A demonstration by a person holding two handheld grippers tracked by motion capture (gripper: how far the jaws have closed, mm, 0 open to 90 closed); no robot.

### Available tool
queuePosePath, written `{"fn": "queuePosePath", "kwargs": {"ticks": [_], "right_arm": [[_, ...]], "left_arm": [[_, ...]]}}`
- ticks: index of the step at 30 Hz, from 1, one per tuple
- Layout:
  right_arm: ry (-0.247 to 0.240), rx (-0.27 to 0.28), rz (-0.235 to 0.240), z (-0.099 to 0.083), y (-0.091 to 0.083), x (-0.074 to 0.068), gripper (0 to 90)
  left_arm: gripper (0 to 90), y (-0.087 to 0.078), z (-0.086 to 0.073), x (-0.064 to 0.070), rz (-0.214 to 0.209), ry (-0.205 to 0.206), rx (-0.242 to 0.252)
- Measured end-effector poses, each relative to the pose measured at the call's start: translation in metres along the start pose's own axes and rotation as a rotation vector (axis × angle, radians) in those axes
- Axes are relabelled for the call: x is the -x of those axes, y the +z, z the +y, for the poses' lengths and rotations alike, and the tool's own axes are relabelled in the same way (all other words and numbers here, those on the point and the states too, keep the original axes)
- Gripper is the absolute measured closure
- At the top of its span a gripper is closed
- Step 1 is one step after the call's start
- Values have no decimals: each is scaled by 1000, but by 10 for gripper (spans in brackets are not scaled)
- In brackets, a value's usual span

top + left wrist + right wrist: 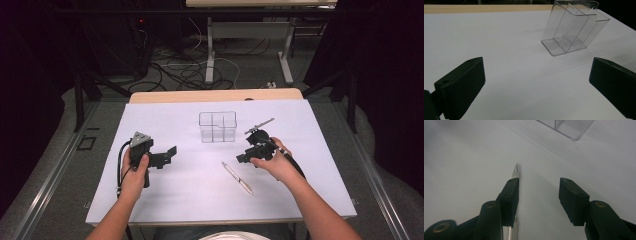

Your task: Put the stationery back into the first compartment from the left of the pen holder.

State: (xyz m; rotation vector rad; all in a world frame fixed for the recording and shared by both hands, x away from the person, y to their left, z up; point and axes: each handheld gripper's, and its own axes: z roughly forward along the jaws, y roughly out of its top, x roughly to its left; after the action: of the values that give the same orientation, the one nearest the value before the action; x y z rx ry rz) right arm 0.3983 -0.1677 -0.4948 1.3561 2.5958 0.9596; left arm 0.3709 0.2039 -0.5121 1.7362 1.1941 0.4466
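Note:
A clear-barrelled pen (237, 177) lies on the white sheet (190, 185) in front of centre. In the right gripper view it runs on the sheet under one jaw, and its silver tip (517, 167) pokes out past that jaw. My right gripper (243, 157) (539, 182) is open just above the sheet, with nothing between its jaws. A clear divided holder (217, 126) (571, 30) stands upright and empty at mid-table. My left gripper (169, 156) (536, 65) is wide open to the left of the holder and points toward it.
A thin grey pen-like stick (259, 125) lies just beyond the right gripper, to the right of the holder. One corner of the holder (566, 127) shows at the top of the right gripper view. The wooden table edge (215, 95) runs along the far side.

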Motion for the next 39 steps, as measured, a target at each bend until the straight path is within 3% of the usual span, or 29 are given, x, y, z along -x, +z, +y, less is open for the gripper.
{"fn": "queuePosePath", "kwargs": {"ticks": [1,2,4,7,9,10,15,16,21,27,29,30,31,33,39], "right_arm": [[-7,-62,-4,3,-2,0,525],[1,-70,-8,4,-1,0,528],[-2,-38,11,4,5,0,553],[0,-82,13,5,6,-2,580],[-2,-82,18,5,9,-2,590],[19,-94,26,5,9,-4,593],[5,-112,19,6,16,-9,620],[11,-154,26,7,18,-13,631],[-3,-184,49,10,24,-15,655],[23,-240,50,13,33,-14,682],[34,-246,74,15,34,-13,685],[34,-249,52,16,35,-13,686],[27,-254,59,17,35,-13,689],[37,-204,74,16,38,-12,691],[39,-266,43,20,39,-14,691]], "left_arm": [[4,0,0,0,0,0,-1],[5,0,0,-1,1,6,-6],[5,-1,-1,-1,0,7,-9],[5,-1,-1,-1,1,4,-10],[5,-1,-1,-1,0,5,-11],[5,-1,-1,-1,0,5,-11],[6,-1,-1,-1,3,2,-14],[6,-1,-1,-2,3,2,-14],[7,-1,-2,-2,0,2,-17],[8,0,-2,-1,-3,5,-15],[8,0,-2,-1,-5,5,-16],[8,0,-2,-1,-4,5,-18],[8,0,-2,-1,-4,5,-17],[8,1,-2,-1,-5,6,-19],[8,1,-2,-1,-7,4,-23]]}}
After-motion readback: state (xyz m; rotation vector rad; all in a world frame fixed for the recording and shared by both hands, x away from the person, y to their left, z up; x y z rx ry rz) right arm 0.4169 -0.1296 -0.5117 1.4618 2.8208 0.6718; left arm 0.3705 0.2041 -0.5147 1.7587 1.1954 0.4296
